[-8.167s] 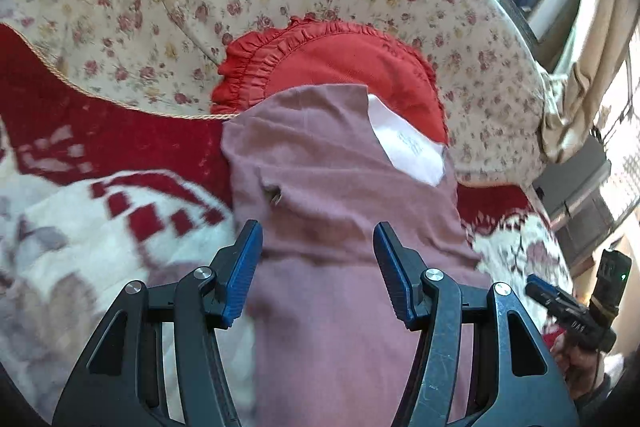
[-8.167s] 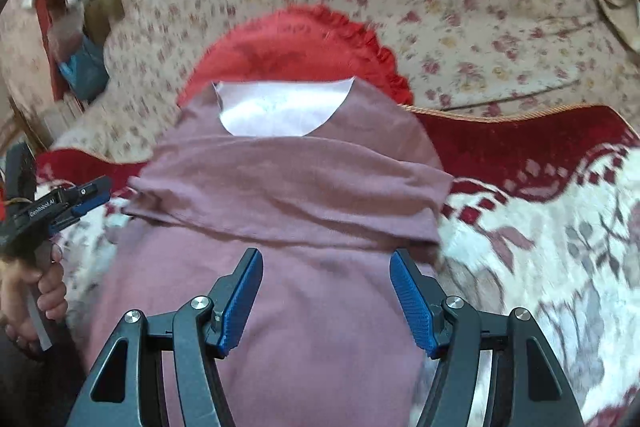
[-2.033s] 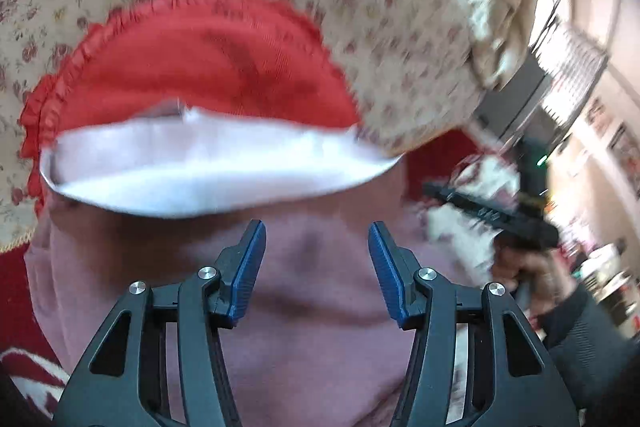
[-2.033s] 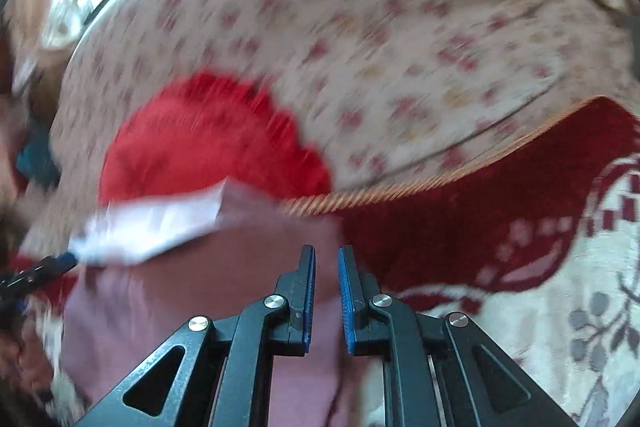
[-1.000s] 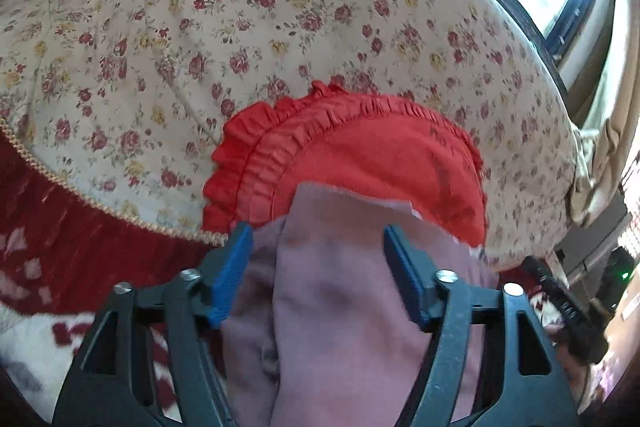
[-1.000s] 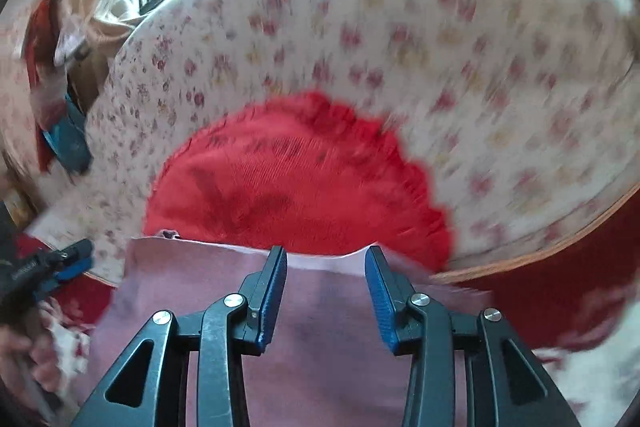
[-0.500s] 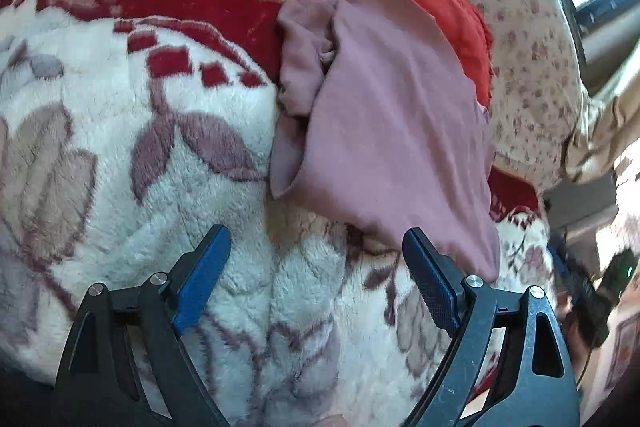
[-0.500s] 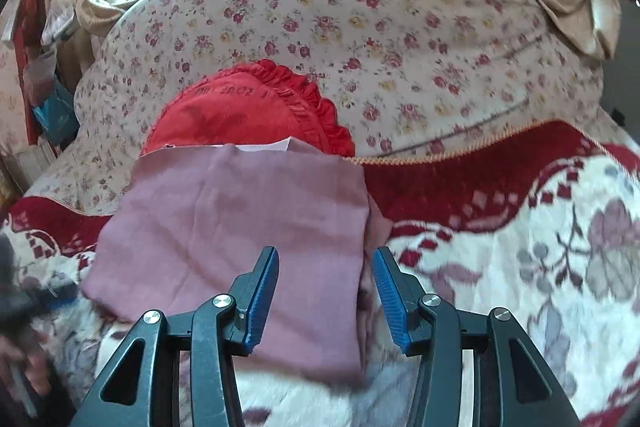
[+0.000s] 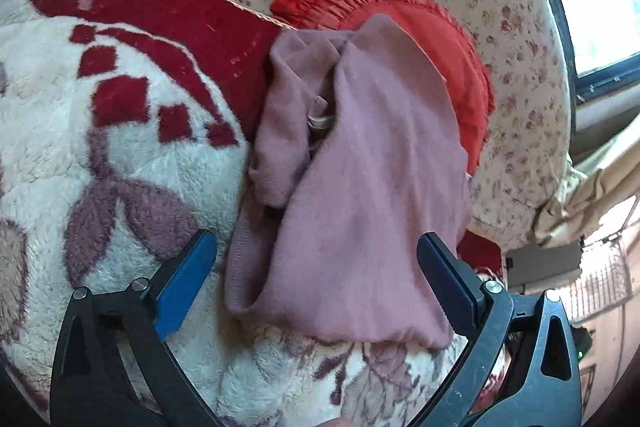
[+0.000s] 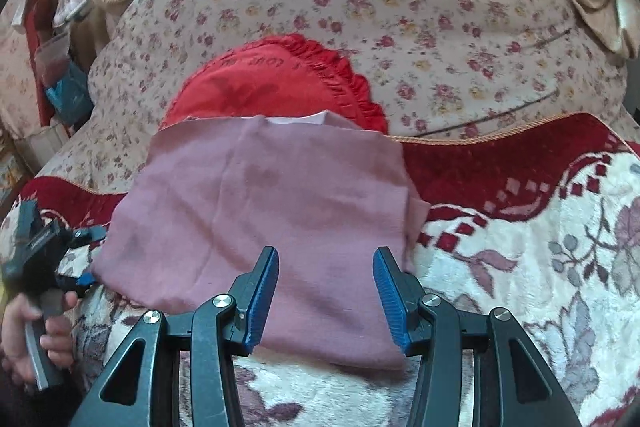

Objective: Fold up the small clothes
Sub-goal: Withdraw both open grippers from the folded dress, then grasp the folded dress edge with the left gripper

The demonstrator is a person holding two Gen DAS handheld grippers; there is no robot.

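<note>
Mauve garment (image 10: pixel 256 219) lies folded on blanket (image 10: pixel 540 267); left gripper (image 9: pixel 316 279) and right gripper (image 10: pixel 326 291) jaws wide open, empty, likely released to let fold settle

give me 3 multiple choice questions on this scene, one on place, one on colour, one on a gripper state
1. The far edge of the folded mauve garment rests against:
A. red ruffled cushion
B. a basket
C. a chair leg

2. The gripper pads are:
A. green
B. blue
C. yellow

3. The left gripper is:
A. shut on the garment
B. shut on the cushion
C. open

Answers: 1 A, the garment overlaps the cushion's lower part. 2 B, blue in both views. 3 C, its fingers stand wide apart, gripping nothing.
</note>
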